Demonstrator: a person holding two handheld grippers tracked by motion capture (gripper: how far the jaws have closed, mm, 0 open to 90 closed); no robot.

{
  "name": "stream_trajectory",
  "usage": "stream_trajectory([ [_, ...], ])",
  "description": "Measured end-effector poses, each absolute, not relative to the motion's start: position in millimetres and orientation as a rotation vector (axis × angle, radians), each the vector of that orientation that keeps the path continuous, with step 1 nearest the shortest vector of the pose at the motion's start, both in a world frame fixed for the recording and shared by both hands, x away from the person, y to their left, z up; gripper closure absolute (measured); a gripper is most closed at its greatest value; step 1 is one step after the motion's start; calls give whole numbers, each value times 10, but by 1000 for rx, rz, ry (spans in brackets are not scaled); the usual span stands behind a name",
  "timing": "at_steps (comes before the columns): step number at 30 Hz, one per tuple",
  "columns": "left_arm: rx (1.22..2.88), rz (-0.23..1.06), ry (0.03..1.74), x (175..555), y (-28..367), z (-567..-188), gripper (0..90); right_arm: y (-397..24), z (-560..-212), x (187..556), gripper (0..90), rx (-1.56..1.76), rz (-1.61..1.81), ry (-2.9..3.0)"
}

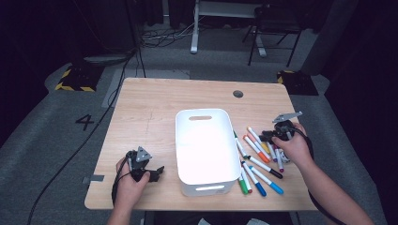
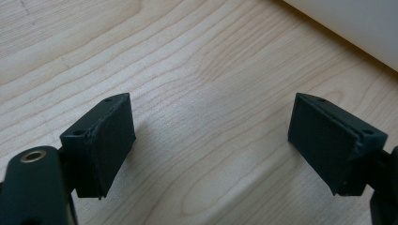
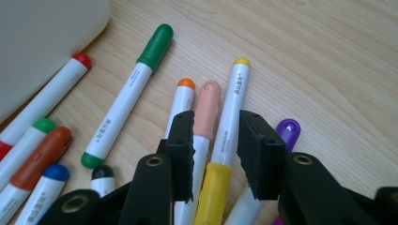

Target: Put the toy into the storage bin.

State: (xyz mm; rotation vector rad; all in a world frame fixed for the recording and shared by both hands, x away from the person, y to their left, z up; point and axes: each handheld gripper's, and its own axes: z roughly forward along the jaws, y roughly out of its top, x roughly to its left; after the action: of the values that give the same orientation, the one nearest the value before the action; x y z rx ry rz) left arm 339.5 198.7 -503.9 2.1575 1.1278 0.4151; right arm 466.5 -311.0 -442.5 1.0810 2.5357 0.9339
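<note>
A white plastic bin (image 1: 180, 140) stands in the middle of the wooden table (image 1: 150, 108). Several coloured markers (image 1: 261, 165) lie scattered to its right. My right gripper (image 1: 264, 137) reaches into them. In the right gripper view its jaws (image 3: 216, 150) are narrowly open and straddle a peach-capped marker (image 3: 207, 105) and a yellow-tipped marker (image 3: 234, 103), which lie side by side on the table with the pads close against them. My left gripper (image 1: 158, 172) rests left of the bin's near corner, open (image 2: 211, 145) with only bare wood between its pads.
A green-capped marker (image 3: 129, 98), an orange-tipped one (image 3: 184, 96) and a purple cap (image 3: 287, 129) lie close around the right jaws. The bin's wall (image 3: 42, 42) is just left of them. The bin's edge (image 2: 356, 28) is beyond the left jaws. A cable hole (image 1: 238, 93) sits far right.
</note>
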Motion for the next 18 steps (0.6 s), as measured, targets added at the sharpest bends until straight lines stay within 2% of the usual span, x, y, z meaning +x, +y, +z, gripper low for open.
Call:
stream_trajectory([
  [18,2141,426,1147,3376,1966,-5043,154,-2996,-4682,4934,705,1172,822,2562],
])
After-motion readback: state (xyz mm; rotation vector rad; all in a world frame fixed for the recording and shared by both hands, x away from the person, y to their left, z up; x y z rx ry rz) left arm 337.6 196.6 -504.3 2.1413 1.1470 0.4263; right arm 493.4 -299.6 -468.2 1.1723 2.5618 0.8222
